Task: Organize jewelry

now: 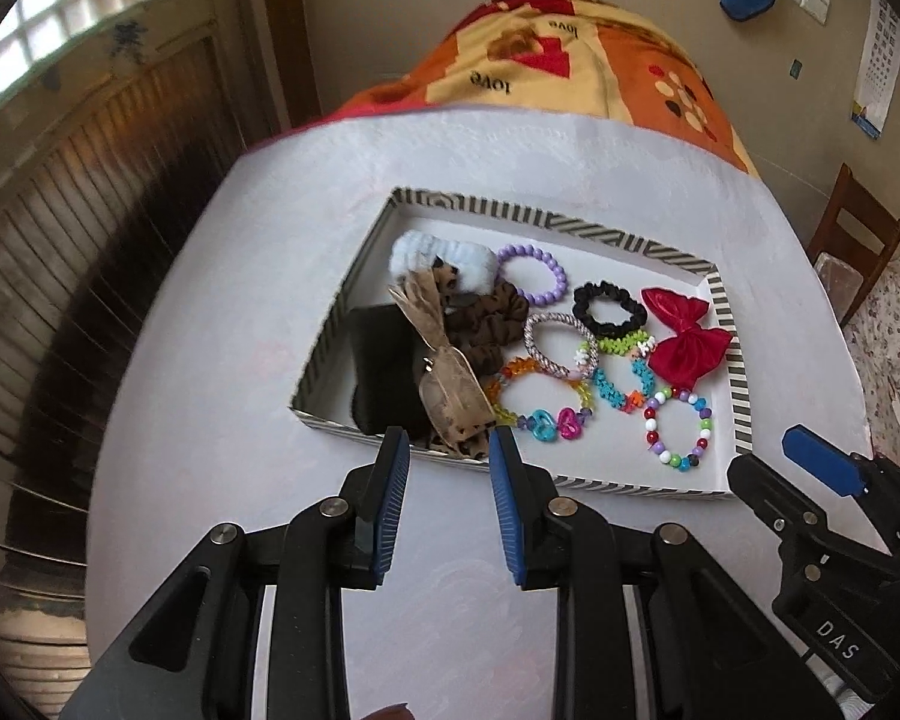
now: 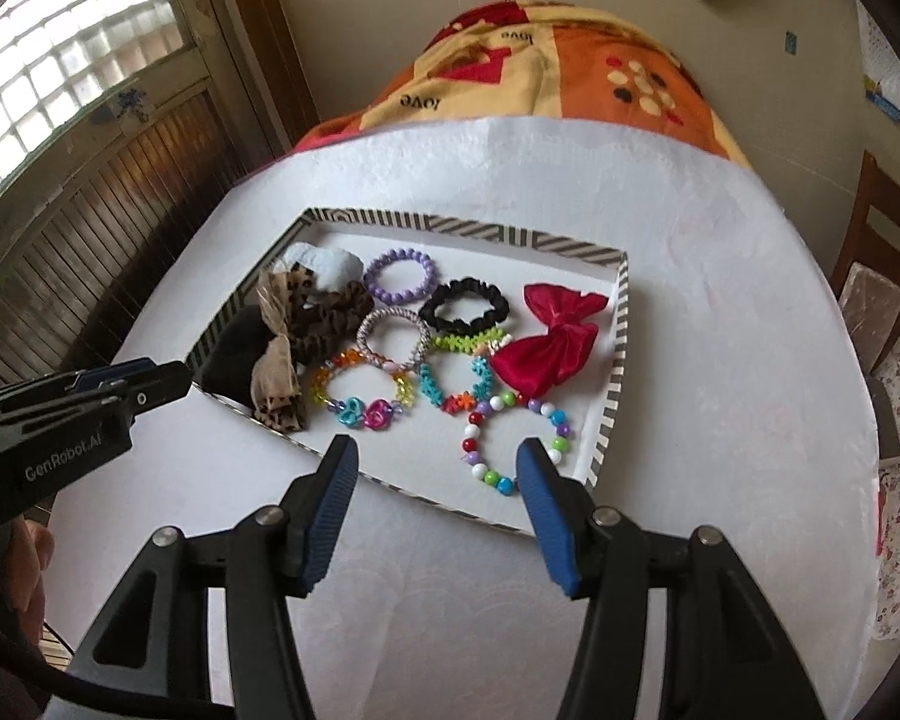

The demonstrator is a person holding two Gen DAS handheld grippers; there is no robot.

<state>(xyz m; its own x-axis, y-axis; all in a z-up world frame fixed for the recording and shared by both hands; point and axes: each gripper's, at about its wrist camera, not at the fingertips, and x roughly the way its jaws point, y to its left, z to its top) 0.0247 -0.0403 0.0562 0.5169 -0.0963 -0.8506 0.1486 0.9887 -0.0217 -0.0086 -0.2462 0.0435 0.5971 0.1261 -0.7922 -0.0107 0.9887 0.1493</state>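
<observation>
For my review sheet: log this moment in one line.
left tongs: open, empty | right tongs: opening, empty | jewelry: all in striped tray | table: nothing outside tray

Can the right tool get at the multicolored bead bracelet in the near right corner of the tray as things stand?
Probably yes: the right tool hangs empty, jaws opening, just before the bead bracelet, which lies flat and uncovered inside the tray's low rim.

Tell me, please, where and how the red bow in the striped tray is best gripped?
Probably at the pinched middle of the red bow, its narrowest part, coming from above with the right gripper, whose jaws are opening and empty; the tray wall blocks the right side.
</observation>
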